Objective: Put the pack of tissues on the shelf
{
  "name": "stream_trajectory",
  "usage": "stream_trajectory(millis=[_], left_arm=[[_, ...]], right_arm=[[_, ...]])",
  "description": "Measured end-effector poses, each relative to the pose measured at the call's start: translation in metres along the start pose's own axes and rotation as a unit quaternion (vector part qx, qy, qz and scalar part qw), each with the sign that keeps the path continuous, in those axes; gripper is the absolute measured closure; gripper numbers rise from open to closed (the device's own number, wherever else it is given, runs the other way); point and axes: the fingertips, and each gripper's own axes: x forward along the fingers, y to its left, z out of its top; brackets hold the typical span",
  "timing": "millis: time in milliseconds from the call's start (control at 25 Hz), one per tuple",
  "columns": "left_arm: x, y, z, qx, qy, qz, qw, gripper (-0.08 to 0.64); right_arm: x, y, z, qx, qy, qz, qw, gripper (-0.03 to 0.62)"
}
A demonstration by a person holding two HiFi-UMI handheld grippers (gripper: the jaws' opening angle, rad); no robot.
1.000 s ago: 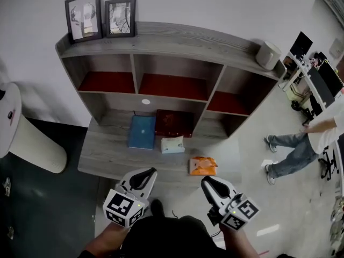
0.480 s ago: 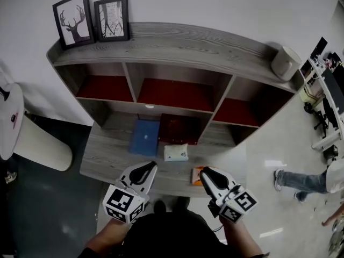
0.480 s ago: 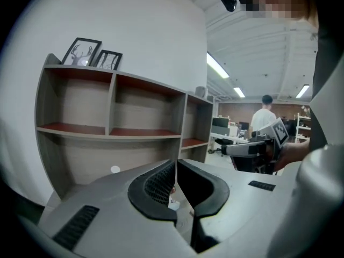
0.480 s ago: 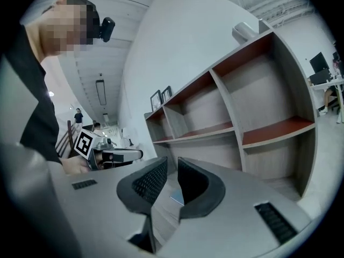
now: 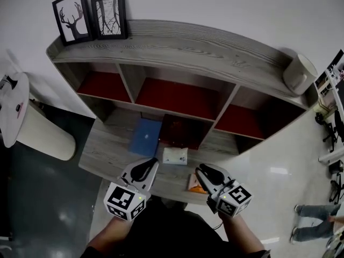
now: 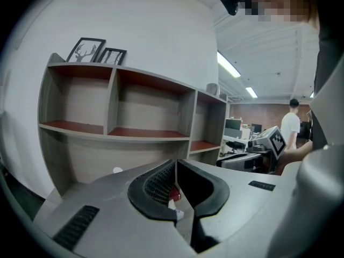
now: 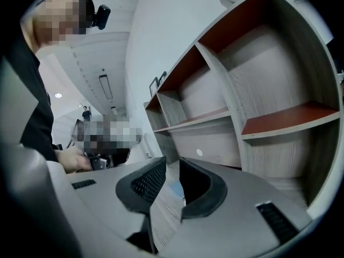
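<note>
- The pack of tissues [image 5: 175, 155] lies mid-desk [image 5: 107, 155], below the shelf [image 5: 177, 98], not yet gripped.
- The left hand-held gripper [image 5: 152, 162] and right hand-held gripper [image 5: 200, 169] are both pressed together and empty, so the whole task is still to do.

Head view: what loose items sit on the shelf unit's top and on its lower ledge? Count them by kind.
Picture frames: 2, deer frame and branch frame
Books: 2, blue book and dark red book
Tissue pack: 1
Orange packet: 1
White canister: 1
Total: 7
</note>
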Motion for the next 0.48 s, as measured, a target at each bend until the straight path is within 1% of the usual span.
stream_trajectory(millis=[80, 280, 480], left_arm=[[0.003, 0.006, -0.004, -0.005, 0.003, 0.002, 1.0000, 0.535], [0.013, 0.020, -0.010, -0.011, 0.005, -0.003, 0.9999, 0.535], [0.027, 0.036, -0.025, -0.019, 0.008, -0.009, 0.9997, 0.535]], right_arm=[[0.010, -0.001, -0.002, 0.006, 0.013, 0.003, 1.000, 0.551], [0.034, -0.017, -0.013, 0.010, 0.039, -0.007, 0.999, 0.510], [0.060, -0.036, -0.046, 0.008, 0.088, -0.015, 0.996, 0.487]])
